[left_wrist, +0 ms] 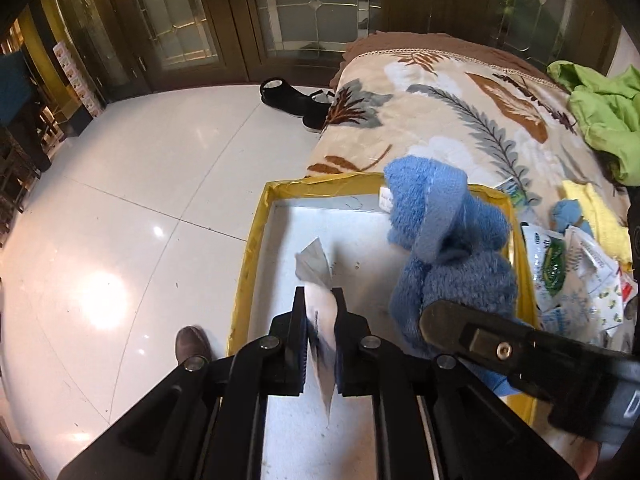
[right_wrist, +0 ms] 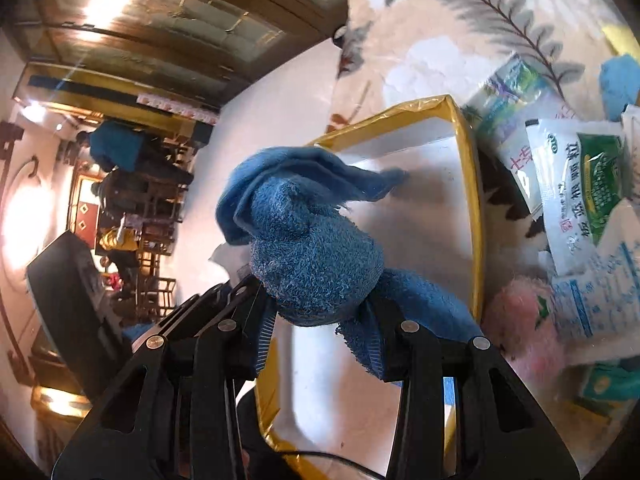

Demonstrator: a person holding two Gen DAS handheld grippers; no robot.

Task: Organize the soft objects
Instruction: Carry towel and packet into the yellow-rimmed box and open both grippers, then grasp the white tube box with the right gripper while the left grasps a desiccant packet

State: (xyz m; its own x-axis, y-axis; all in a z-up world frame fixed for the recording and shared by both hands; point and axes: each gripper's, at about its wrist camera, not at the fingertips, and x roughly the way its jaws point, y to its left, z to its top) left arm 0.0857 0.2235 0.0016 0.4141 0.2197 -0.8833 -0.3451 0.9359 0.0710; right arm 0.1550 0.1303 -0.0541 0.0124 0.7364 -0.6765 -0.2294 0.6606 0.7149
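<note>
A yellow-rimmed box (left_wrist: 256, 232) with a white floor rests at the edge of a floral blanket. My left gripper (left_wrist: 319, 300) is shut on a pale foil sachet (left_wrist: 316, 268) and holds it over the box. My right gripper (right_wrist: 320, 300) is shut on a fluffy blue towel (right_wrist: 312, 256), bunched between the jaws over the box (right_wrist: 474, 200). In the left wrist view the blue towel (left_wrist: 444, 240) hangs over the box's right side, with the right gripper's finger below it.
The floral blanket (left_wrist: 460, 120) holds a green garment (left_wrist: 600, 112), a yellow cloth (left_wrist: 600, 216), a small blue cloth (left_wrist: 568, 212) and several sachets (left_wrist: 572, 264). A pink fluffy item (right_wrist: 520, 320) lies by the sachets. Black shoes (left_wrist: 296, 100) stand on the white tile floor.
</note>
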